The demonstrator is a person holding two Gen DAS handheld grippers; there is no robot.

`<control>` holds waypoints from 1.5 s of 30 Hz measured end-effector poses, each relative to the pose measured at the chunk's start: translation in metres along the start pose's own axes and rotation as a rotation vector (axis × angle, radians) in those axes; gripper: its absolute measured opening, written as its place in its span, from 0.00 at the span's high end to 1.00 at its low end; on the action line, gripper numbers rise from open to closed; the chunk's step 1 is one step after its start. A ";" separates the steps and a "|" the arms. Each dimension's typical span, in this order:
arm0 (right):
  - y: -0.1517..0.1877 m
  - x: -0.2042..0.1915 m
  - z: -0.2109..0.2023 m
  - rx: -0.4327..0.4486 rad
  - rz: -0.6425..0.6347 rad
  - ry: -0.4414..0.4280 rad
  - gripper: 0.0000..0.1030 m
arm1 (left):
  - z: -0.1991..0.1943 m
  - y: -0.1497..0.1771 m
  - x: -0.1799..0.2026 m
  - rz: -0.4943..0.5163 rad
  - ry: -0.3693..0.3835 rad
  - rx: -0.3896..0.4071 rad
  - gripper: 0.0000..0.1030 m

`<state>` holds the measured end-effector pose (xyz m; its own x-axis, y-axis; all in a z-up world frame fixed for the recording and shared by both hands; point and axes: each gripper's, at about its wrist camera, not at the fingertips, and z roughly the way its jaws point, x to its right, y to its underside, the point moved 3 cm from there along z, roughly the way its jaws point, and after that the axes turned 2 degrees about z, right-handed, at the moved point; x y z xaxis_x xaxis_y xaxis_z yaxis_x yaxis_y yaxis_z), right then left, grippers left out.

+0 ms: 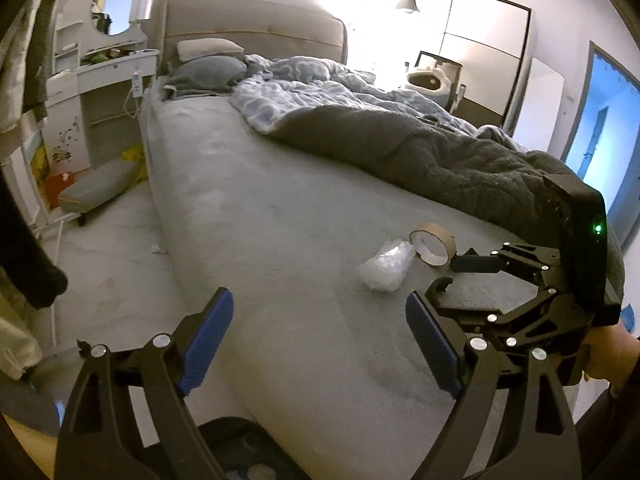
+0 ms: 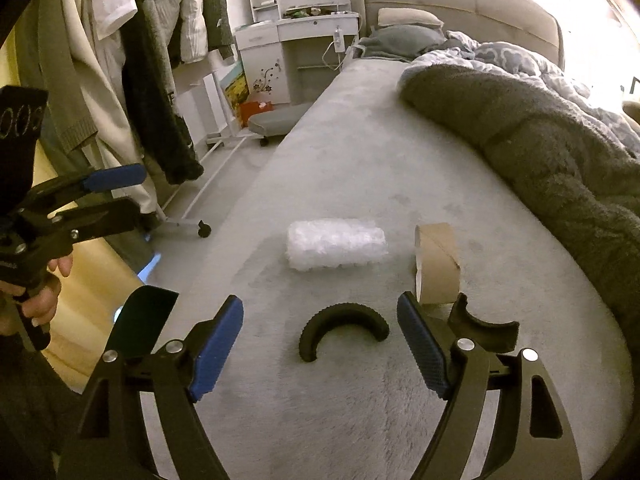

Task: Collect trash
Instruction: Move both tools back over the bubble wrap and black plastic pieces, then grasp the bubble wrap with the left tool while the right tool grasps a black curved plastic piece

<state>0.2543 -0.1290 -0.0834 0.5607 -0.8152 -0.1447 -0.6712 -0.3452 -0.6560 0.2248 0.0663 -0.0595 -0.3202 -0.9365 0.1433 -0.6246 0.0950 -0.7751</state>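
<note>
Bed (image 2: 360, 168): grey plush cover, bare over its near half; dark grey blanket (image 2: 540, 148) and blue-white quilt (image 1: 320, 92) bunched along the far side.

Bubble wrap (image 2: 336, 249): a white crumpled roll lying flat on the cover, ahead of the right gripper and roughly on its centre line, apart from its fingertips. In the left wrist view the same piece (image 1: 386, 266) sits ahead and to the right of the left gripper's span.

Cardboard tape core (image 2: 436, 264): brown ring standing on edge, just right of the bubble wrap, just past the right gripper's right-hand finger.

Black curved piece (image 2: 344, 330): a half-ring lying on the cover between the right gripper's fingertips and slightly beyond them, not touching the pads. A second black curved piece (image 2: 484, 326) lies behind the right-hand finger; partly hidden, its full shape is uncertain.

Right gripper (image 2: 320, 344): jaws apart, nothing clamped.

Left gripper (image 1: 320, 344): jaws spread wide, empty, over bare cover near the bed's edge.
</note>
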 end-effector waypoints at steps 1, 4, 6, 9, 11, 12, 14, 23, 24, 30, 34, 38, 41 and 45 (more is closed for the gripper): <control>0.001 0.001 0.002 -0.003 -0.001 -0.002 0.22 | 0.003 -0.001 0.001 0.007 0.012 -0.001 0.12; 0.004 0.002 0.006 -0.017 -0.008 -0.010 0.22 | 0.010 -0.003 0.005 0.026 0.041 -0.009 0.11; 0.006 0.004 0.008 -0.022 -0.018 -0.002 0.22 | 0.016 -0.005 0.010 0.053 0.060 -0.017 0.10; 0.006 0.008 0.009 -0.019 -0.012 -0.006 0.22 | 0.025 -0.006 0.018 0.081 0.087 -0.027 0.10; 0.006 0.012 0.009 -0.021 -0.005 -0.005 0.23 | 0.032 -0.008 0.022 0.090 0.106 -0.035 0.10; 0.006 0.013 0.009 -0.024 0.001 -0.008 0.25 | 0.034 -0.008 0.023 0.094 0.111 -0.038 0.10; 0.009 0.017 0.012 -0.034 0.008 -0.015 0.29 | 0.042 -0.010 0.026 0.106 0.123 -0.047 0.10; 0.017 0.019 0.014 -0.046 0.000 -0.051 0.43 | 0.070 -0.015 0.033 0.116 0.153 -0.078 0.10; 0.017 0.019 0.014 -0.045 -0.004 -0.052 0.46 | 0.073 -0.015 0.034 0.118 0.155 -0.081 0.10; 0.014 0.022 0.008 -0.028 0.001 -0.067 0.53 | 0.090 -0.016 0.037 0.113 0.165 -0.092 0.13; 0.012 0.025 -0.001 -0.012 0.012 -0.079 0.53 | 0.101 -0.017 0.039 0.107 0.173 -0.104 0.19; 0.013 0.028 -0.006 -0.016 0.018 -0.079 0.53 | 0.109 -0.018 0.043 0.106 0.177 -0.108 0.23; 0.014 0.034 -0.010 -0.014 0.030 -0.075 0.53 | 0.115 -0.018 0.047 0.111 0.179 -0.120 0.29; 0.015 0.040 -0.017 -0.003 0.049 -0.079 0.53 | 0.121 -0.017 0.055 0.124 0.180 -0.134 0.37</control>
<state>0.2582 -0.1744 -0.0868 0.5638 -0.7919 -0.2347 -0.7000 -0.3074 -0.6445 0.3044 -0.0275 -0.1134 -0.5147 -0.8406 0.1687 -0.6577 0.2609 -0.7067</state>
